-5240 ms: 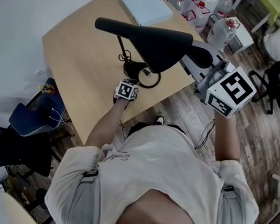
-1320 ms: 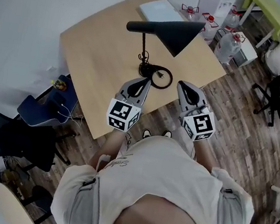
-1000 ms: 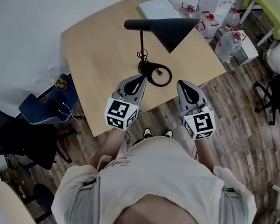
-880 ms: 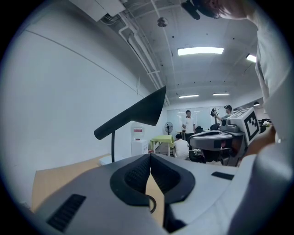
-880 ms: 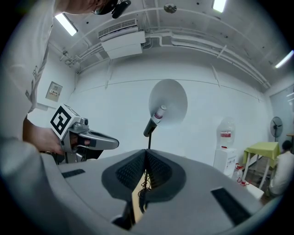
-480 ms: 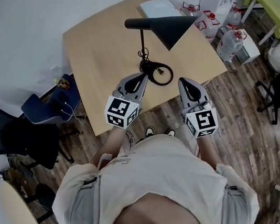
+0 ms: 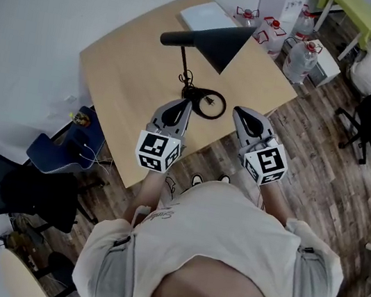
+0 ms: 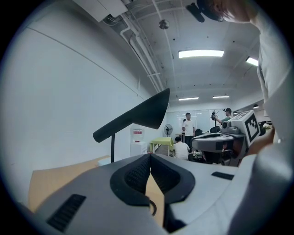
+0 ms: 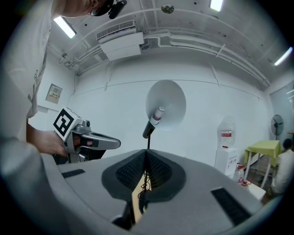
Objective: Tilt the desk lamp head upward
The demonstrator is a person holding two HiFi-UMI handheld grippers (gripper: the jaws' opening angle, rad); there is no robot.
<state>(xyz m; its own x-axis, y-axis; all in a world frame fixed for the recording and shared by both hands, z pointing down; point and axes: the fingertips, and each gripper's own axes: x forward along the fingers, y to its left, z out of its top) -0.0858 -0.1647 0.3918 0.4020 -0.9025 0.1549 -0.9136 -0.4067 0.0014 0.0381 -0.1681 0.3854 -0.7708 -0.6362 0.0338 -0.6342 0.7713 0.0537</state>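
A black desk lamp stands on the wooden table, with its cone head tilted so the open mouth faces up and to the right. Its thin stem rises from a ring base with a coiled cord. My left gripper and right gripper hover side by side at the table's near edge, short of the base, touching nothing. Both are shut and hold nothing. In the left gripper view the lamp head shows ahead; in the right gripper view its white inside faces me.
A white pad lies at the table's far end. Water bottles and a green bench stand on the floor beyond. A blue chair and a black chair sit left of the table. People stand far off in the room.
Five seconds ago the left gripper was down at the lamp base and the right one by the head. Both are now drawn back and free. Over the last second almost nothing moved.
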